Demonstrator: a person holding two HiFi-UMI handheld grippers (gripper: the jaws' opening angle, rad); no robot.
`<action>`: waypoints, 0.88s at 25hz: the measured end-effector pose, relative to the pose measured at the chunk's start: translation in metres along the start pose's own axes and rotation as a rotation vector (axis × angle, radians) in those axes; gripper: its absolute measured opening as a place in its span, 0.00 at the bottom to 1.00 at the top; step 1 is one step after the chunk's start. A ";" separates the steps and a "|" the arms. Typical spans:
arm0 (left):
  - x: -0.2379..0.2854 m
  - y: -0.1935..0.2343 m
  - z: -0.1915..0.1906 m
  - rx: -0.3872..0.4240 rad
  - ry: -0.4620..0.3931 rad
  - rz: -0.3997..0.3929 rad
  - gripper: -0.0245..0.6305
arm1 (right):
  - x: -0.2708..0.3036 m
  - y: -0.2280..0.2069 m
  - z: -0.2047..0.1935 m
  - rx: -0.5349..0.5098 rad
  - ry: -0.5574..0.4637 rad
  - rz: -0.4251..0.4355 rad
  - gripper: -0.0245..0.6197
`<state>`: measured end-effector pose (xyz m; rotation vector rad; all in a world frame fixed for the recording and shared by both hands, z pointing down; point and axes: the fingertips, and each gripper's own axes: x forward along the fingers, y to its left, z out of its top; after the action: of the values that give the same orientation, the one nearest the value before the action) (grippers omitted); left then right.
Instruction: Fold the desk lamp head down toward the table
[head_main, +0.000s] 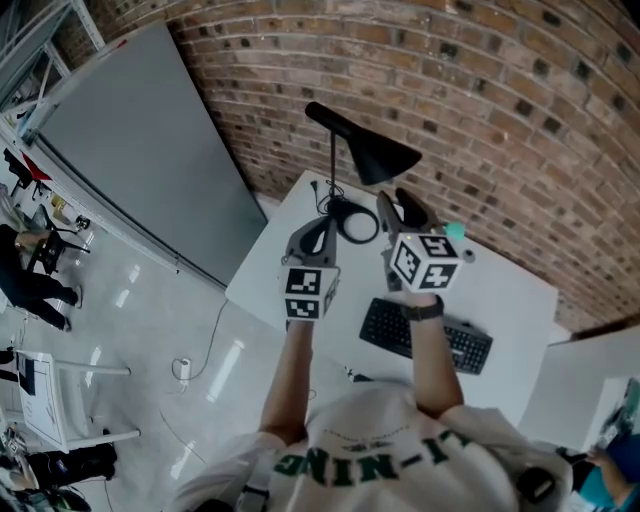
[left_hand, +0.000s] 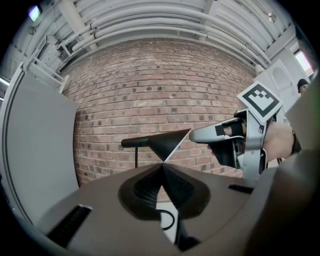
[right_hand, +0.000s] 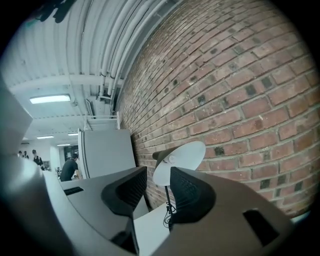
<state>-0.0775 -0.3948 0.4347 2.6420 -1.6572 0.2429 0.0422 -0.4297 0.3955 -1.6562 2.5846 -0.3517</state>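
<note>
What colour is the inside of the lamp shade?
The lamp shade is white inside; the right gripper view shows it best.

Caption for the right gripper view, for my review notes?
Open, empty right gripper aimed at the desk lamp shade, its white inside showing, against the brick wall.

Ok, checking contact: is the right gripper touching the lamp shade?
Cannot tell: in the left gripper view the right gripper sits at the rim of the lamp shade, no plain gap.
</note>
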 end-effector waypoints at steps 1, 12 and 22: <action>0.002 0.000 -0.001 0.002 0.002 -0.001 0.04 | 0.002 0.000 -0.001 0.002 0.000 0.003 0.24; 0.014 -0.002 -0.010 -0.004 0.024 -0.004 0.04 | 0.023 -0.003 0.000 0.036 0.001 0.008 0.25; 0.015 0.003 -0.020 -0.011 0.037 -0.001 0.04 | 0.030 0.000 0.003 0.045 -0.006 0.042 0.10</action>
<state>-0.0762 -0.4076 0.4565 2.6134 -1.6409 0.2803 0.0299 -0.4573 0.3945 -1.5835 2.5827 -0.3986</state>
